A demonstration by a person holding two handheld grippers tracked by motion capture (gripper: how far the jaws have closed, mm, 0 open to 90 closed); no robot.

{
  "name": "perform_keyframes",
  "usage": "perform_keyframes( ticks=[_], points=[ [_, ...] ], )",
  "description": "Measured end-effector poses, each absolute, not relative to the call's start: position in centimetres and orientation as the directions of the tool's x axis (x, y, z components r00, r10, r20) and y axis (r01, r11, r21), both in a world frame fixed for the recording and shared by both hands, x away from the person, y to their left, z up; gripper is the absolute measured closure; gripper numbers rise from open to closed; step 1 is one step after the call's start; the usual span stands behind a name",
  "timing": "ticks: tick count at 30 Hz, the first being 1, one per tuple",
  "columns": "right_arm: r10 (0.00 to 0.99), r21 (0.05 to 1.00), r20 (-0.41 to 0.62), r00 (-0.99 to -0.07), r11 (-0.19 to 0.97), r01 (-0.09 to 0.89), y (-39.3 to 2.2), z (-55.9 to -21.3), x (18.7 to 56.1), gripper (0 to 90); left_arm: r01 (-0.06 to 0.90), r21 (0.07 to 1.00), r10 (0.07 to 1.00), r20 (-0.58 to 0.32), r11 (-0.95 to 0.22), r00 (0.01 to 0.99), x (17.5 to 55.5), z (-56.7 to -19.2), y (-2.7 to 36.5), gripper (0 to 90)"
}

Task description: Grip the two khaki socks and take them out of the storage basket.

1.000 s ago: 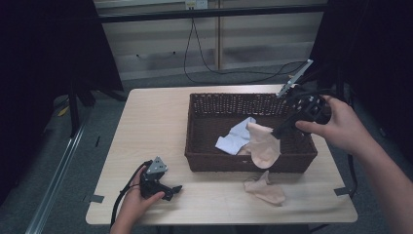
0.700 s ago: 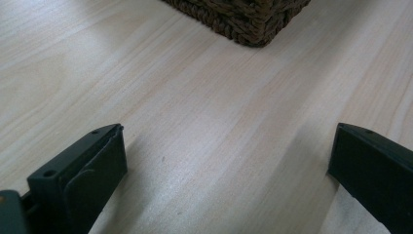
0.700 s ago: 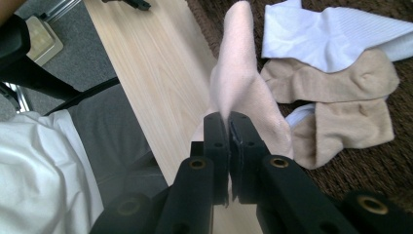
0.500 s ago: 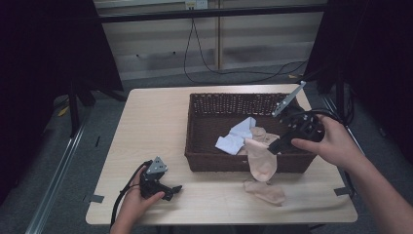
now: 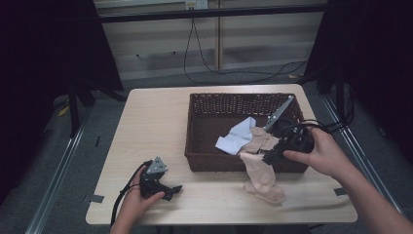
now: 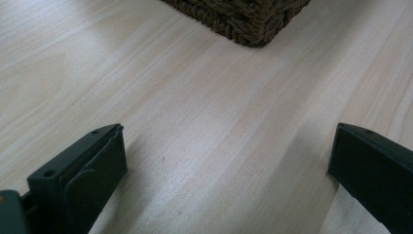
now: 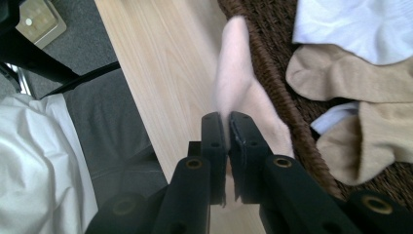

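A brown wicker basket point(image 5: 214, 105) stands on the right half of the table. Inside lie a white sock point(image 5: 236, 139) and a beige sock point(image 5: 261, 138). My right gripper point(image 5: 266, 158) hovers at the basket's front rim, shut on a pale pink sock point(image 5: 258, 173). That sock hangs down outside the front wall onto the table. The right gripper view shows the gripper point(image 7: 226, 117) pinching this pink sock point(image 7: 238, 87) beside the basket's rim point(image 7: 292, 117). My left gripper point(image 5: 171, 190) rests on the table at front left, open; its jaws point(image 6: 229, 136) stand wide apart over bare wood.
Another pinkish sock point(image 5: 270, 192) lies on the table point(image 5: 146, 126) under the hanging one; the two merge in the high view. In the right gripper view, a white sock point(image 7: 360, 24) and two beige socks point(image 7: 350, 78) lie in the basket. The basket's corner point(image 6: 243, 24) shows ahead of the left gripper.
My right gripper has come down and toward the person, from above the basket's right rim to its front rim, bringing the pink sock along. The left gripper has not moved.
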State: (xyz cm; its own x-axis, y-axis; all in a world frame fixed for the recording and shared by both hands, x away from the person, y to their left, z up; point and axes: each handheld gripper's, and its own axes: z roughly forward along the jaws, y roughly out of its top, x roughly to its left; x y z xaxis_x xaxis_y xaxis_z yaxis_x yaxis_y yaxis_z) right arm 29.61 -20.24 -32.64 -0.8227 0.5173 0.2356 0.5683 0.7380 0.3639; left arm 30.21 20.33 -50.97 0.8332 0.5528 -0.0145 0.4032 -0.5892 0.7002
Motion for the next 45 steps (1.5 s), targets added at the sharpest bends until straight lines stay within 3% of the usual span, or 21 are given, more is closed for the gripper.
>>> perform_keyframes(
  ticks=[28, 38, 45],
  points=[
    [0.523, 0.332, 0.227, -0.822, 0.752, 0.570, -19.3, -37.0, 29.4, 84.9, 0.405, 0.699, 0.555, -0.014, -0.589, 0.832, 30.2, -51.0, 20.3, 0.0],
    [0.524, 0.341, 0.226, -0.821, 0.747, 0.571, -19.3, -37.0, 29.2, 73.3, 0.405, 0.699, 0.555, -0.014, -0.590, 0.832, 30.2, -51.0, 20.3, 0.0],
    [0.513, 0.375, 0.223, -0.829, 0.739, 0.559, -19.8, -36.5, 28.5, 51.1, 0.406, 0.700, 0.555, -0.017, -0.588, 0.832, 30.2, -51.0, 20.3, 0.0]
  ],
)
